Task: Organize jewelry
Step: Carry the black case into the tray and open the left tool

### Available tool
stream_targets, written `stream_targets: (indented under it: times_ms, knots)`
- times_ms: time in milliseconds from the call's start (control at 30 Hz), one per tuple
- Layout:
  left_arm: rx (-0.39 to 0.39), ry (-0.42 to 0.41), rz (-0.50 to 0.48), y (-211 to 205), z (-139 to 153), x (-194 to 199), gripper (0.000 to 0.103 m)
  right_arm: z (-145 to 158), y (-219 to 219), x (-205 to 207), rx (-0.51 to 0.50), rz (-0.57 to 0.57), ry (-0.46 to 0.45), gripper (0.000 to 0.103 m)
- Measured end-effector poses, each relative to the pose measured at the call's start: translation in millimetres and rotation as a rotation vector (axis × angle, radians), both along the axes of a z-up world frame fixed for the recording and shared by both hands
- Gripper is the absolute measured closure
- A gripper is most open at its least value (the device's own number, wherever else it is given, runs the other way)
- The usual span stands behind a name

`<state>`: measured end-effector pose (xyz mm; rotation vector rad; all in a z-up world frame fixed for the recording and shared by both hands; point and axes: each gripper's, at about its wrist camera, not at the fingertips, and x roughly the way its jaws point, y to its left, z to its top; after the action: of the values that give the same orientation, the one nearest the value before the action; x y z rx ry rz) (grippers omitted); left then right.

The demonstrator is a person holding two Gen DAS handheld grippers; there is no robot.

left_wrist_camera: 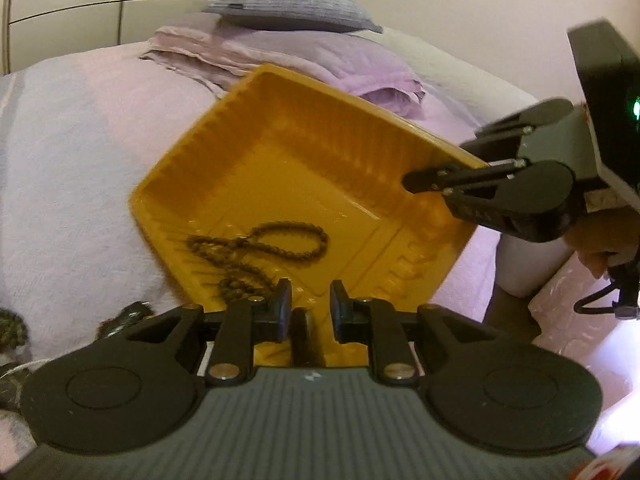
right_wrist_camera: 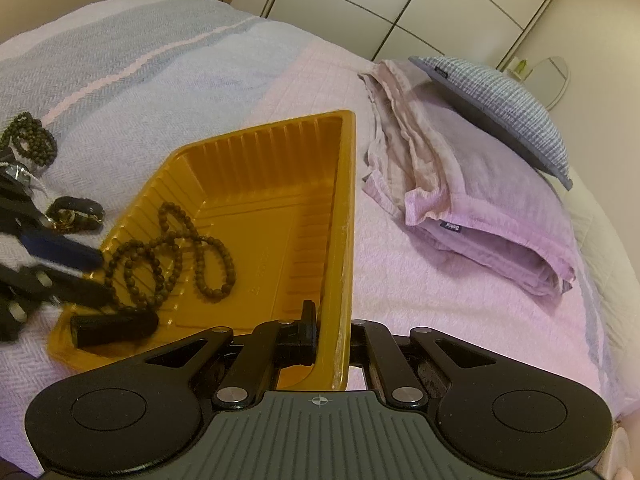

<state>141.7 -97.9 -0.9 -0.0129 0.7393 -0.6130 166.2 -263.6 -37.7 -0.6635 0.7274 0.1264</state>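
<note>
A yellow plastic tray (left_wrist_camera: 320, 152) (right_wrist_camera: 260, 152) lies on the bed. A brown bead necklace (left_wrist_camera: 280, 244) (right_wrist_camera: 176, 248) is coiled on its floor. A short black cylinder (right_wrist_camera: 114, 326) (left_wrist_camera: 302, 336) lies in the tray's near corner. My right gripper (right_wrist_camera: 334, 320) (left_wrist_camera: 412, 180) is shut on the tray's side wall, one finger inside and one outside. My left gripper (left_wrist_camera: 310, 300) (right_wrist_camera: 104, 276) hovers over the tray's corner beside the necklace, its pads a narrow gap apart with only the tray floor showing between them.
More jewelry lies on the bedspread left of the tray: a dark bead bracelet (right_wrist_camera: 30, 140) and a black-and-gold piece (right_wrist_camera: 74, 212). Folded lilac linen (right_wrist_camera: 480, 208) and a grey-blue pillow (right_wrist_camera: 500, 108) sit behind the tray. A hand (left_wrist_camera: 600, 248) holds the right gripper.
</note>
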Motion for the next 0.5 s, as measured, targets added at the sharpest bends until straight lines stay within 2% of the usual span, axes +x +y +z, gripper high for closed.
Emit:
stream_targets:
  times_ms: [167,367,500]
  knots:
    - [0.024,-0.028,0.123,49,5,-3,0.083,0,-1,1,0.007,-0.002,-0.001,0.099]
    - [0.127,-0.025,0.322,125,-6,-9,0.082,0,-1,0,0.009,-0.002,-0.003,0.099]
    - [0.158,-0.019,0.342,141,-15,-10,0.082,0,-1,0,0.006,-0.003,-0.003,0.099]
